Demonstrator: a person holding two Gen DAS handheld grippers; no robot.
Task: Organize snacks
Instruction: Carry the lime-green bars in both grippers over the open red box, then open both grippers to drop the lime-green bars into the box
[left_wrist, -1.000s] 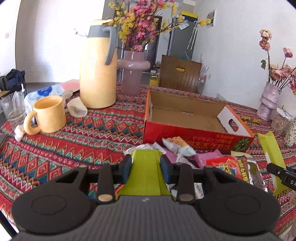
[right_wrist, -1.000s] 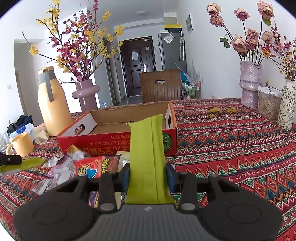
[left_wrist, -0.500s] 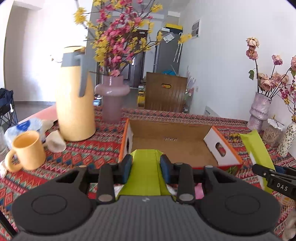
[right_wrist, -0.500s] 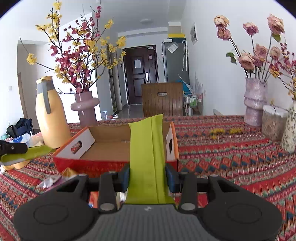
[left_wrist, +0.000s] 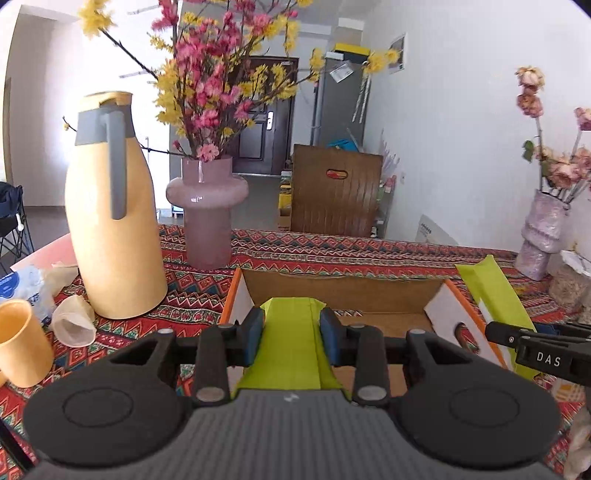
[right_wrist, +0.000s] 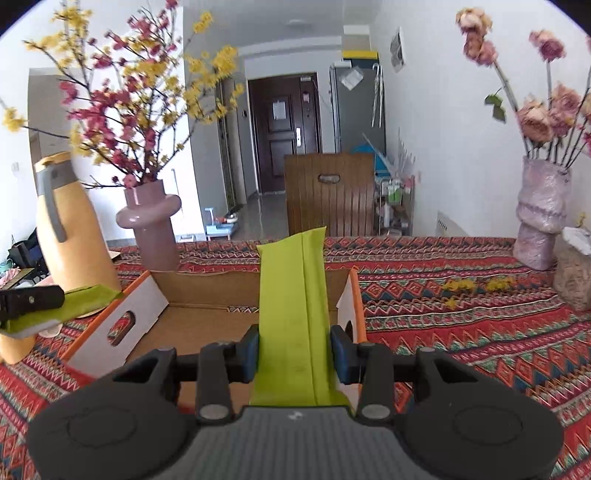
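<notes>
My left gripper (left_wrist: 290, 338) is shut on a lime-green snack packet (left_wrist: 291, 343) that sticks out over the near left part of an open cardboard box (left_wrist: 351, 295) with orange rims. My right gripper (right_wrist: 294, 352) is shut on a longer lime-green packet (right_wrist: 293, 295) that reaches over the right half of the same box (right_wrist: 207, 321). Each view catches the other gripper at its edge: the right gripper with its packet (left_wrist: 495, 295) at the right, the left gripper with its packet (right_wrist: 74, 302) at the left. The box floor looks bare.
A tall yellow jug (left_wrist: 110, 229) and a pink vase of flowers (left_wrist: 207, 214) stand left of the box on the patterned tablecloth (right_wrist: 461, 332). A yellow mug (left_wrist: 20, 343) is at the near left. Vases with dried roses (right_wrist: 543, 218) stand at the far right.
Both grippers have moved forward and a little up with their green packets, from above the snack pile to over the box. The pile has dropped out of view.
</notes>
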